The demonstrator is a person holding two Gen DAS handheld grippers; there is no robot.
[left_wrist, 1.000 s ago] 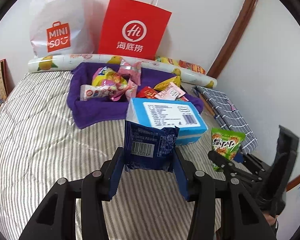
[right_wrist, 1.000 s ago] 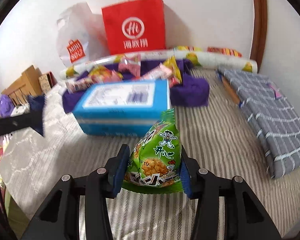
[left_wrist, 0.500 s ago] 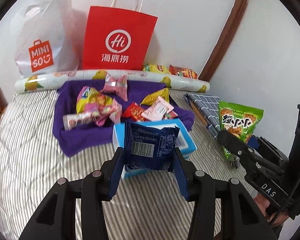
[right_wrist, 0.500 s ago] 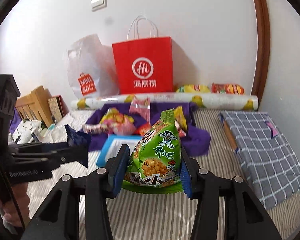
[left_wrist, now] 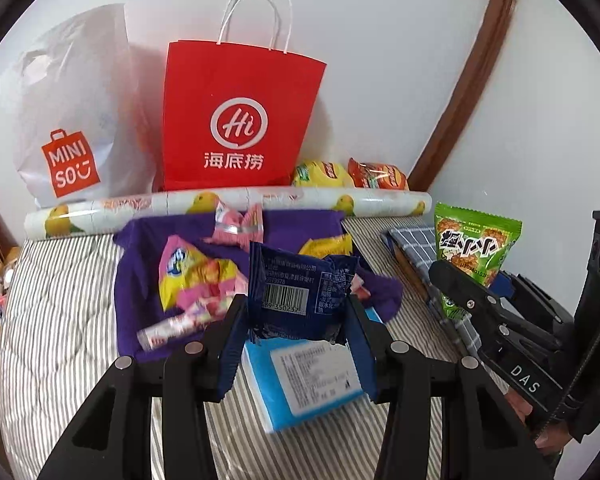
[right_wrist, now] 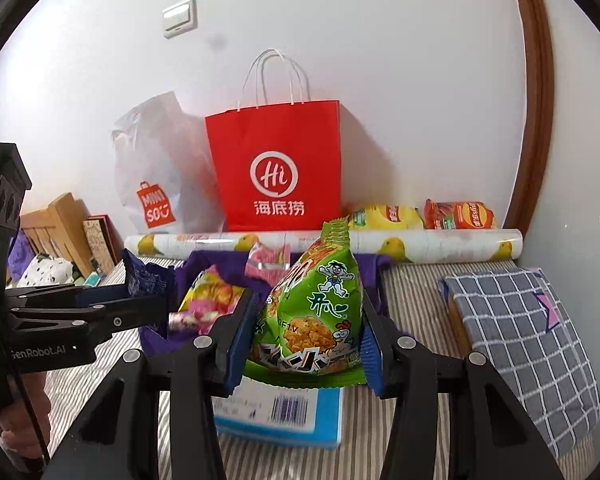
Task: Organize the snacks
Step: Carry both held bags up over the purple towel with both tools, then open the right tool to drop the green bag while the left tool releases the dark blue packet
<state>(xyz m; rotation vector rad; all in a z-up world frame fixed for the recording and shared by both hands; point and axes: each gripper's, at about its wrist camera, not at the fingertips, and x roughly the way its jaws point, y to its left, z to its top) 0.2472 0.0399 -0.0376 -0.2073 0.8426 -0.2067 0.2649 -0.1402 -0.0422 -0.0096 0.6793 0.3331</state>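
Observation:
My left gripper [left_wrist: 296, 320] is shut on a dark blue snack packet [left_wrist: 300, 292] and holds it in the air above a blue box [left_wrist: 312, 380] on the striped bed. My right gripper [right_wrist: 304, 332] is shut on a green snack bag [right_wrist: 316, 312], also raised above the blue box [right_wrist: 300, 412]. The green bag [left_wrist: 472, 248] shows at the right of the left wrist view, and the blue packet [right_wrist: 144, 280] at the left of the right wrist view. Behind lies a purple cloth [left_wrist: 140, 280] with several loose snacks. A red paper bag [left_wrist: 236, 120] and a white Miniso bag [left_wrist: 68, 120] stand against the wall.
A fruit-printed roll [left_wrist: 228, 204] lies across the bed before the bags, with yellow and orange chip bags [left_wrist: 348, 174] behind it. A folded grey checked cloth [right_wrist: 520, 332] lies on the right. Wooden furniture and clutter [right_wrist: 60, 240] sit beyond the bed's left edge.
Both grippers have risen and moved forward over the blue box toward the purple cloth and the bags, each still holding its snack. The blue box now lies under the fingers.

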